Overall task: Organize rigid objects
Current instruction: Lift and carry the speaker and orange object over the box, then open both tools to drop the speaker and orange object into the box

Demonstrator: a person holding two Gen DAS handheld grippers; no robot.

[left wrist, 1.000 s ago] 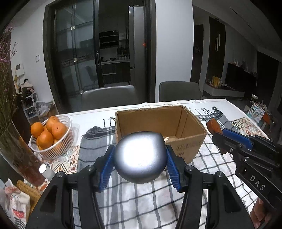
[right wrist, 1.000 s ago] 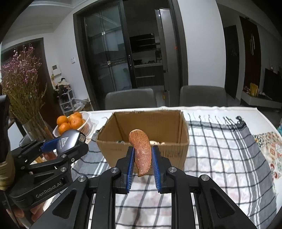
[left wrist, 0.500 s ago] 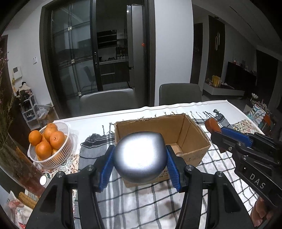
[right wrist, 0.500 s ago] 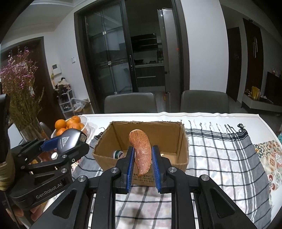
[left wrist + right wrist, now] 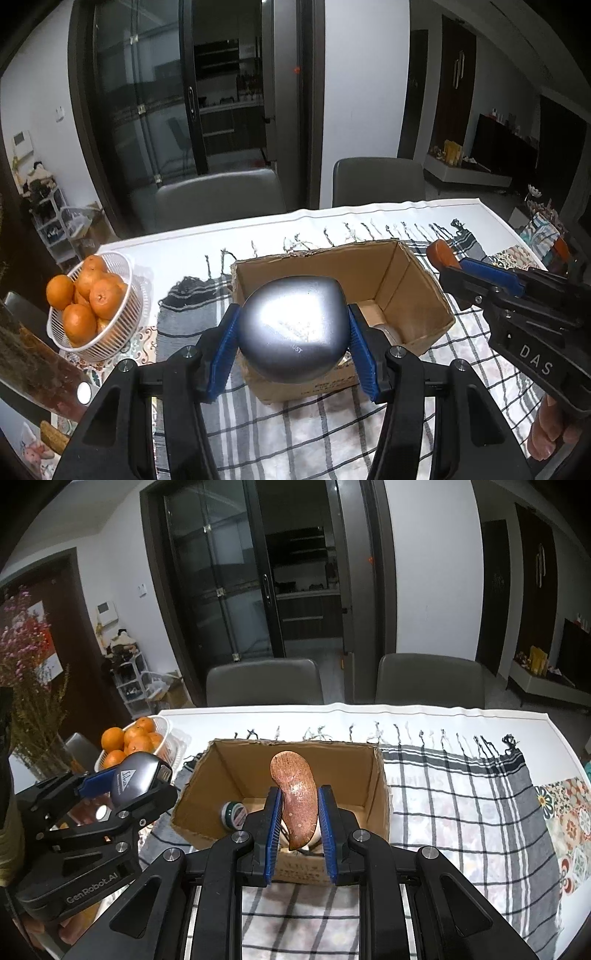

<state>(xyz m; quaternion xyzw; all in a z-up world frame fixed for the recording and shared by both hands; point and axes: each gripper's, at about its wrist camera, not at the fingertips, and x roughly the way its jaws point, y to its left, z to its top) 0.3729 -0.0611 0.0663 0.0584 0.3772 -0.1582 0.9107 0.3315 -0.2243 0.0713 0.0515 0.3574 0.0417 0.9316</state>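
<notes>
1. Grey rounded case (image 5: 293, 328) sits clamped between the left tool's (image 5: 291, 349) blue pads, above the cardboard box's (image 5: 406, 280) near wall.
2. Brown wooden piece (image 5: 295, 799) is pinched upright in the right tool (image 5: 299, 830), over the same box, which stands on the checked cloth (image 5: 461, 812) mid-surface.
3. Oranges (image 5: 79, 295) fill a white basket (image 5: 125, 295) near the surface's left edge.

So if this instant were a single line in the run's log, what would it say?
left tool: shut on grey case | right tool: shut on wooden piece | both held over cardboard box | box: small round tin inside
</notes>
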